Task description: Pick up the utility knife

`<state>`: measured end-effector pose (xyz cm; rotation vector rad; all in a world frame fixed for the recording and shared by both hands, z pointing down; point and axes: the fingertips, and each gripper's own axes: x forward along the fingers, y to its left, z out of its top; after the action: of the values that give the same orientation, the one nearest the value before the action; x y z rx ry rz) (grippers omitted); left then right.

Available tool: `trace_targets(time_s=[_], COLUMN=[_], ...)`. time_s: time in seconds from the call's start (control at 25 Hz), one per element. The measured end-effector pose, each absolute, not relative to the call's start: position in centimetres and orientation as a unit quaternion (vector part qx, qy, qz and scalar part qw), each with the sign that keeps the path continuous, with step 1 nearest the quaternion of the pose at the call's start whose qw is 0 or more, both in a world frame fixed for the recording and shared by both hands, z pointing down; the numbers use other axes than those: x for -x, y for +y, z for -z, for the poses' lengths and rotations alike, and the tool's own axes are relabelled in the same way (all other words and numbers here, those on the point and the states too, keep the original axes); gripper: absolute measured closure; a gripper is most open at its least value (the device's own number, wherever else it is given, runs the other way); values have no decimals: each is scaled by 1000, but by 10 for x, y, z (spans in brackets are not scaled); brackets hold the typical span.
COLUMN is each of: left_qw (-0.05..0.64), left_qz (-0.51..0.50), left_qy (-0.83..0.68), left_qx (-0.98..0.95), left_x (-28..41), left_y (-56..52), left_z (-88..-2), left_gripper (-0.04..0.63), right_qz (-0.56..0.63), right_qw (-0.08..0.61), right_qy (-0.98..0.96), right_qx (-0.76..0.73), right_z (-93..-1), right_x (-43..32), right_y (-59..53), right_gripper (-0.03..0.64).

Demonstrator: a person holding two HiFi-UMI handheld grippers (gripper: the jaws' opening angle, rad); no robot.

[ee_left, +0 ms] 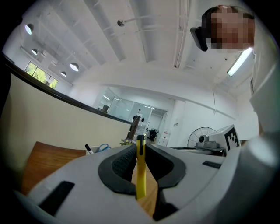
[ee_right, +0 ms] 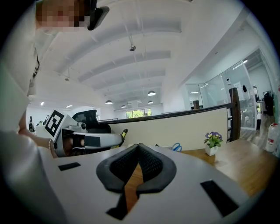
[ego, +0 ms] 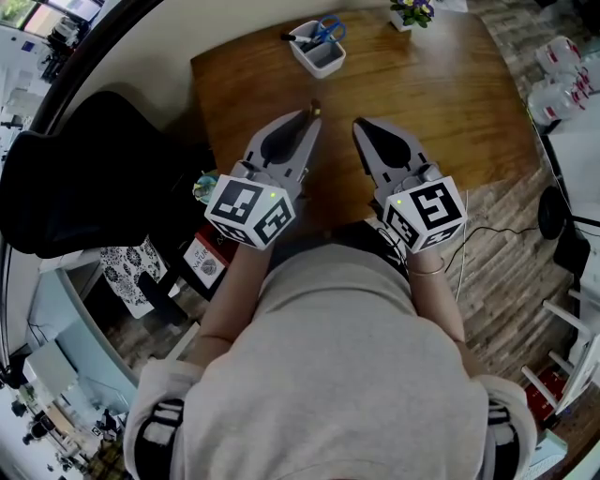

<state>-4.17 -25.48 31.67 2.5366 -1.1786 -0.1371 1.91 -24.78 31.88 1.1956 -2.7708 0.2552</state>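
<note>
The yellow utility knife stands upright between the jaws of my left gripper, which is shut on it. Its black tip pokes out past the jaw ends in the head view, above the wooden table. In the right gripper view the left gripper shows at the left with the knife's tip at its front. My right gripper hangs beside the left one over the table's near part; its pads meet at the tips with nothing between them.
A white pen tray with blue scissors and a marker sits at the table's far edge. A small potted plant stands at the far right corner. A black chair is to the left of the table.
</note>
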Motion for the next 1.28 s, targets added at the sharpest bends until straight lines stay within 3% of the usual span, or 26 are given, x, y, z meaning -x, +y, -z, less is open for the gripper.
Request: trace_targets(time_s=[1.28], left_qw=[176], left_qz=[25], left_qy=[-396], left_qx=[-901], left_x=[35], left_y=[-250], left_z=[-334], left_gripper=[515], right_qz=[-110], right_qw=[72], right_qy=[-905], right_qx=[-404], right_z=[-343], right_x=[-27], right_y=[-238], right_gripper=[606])
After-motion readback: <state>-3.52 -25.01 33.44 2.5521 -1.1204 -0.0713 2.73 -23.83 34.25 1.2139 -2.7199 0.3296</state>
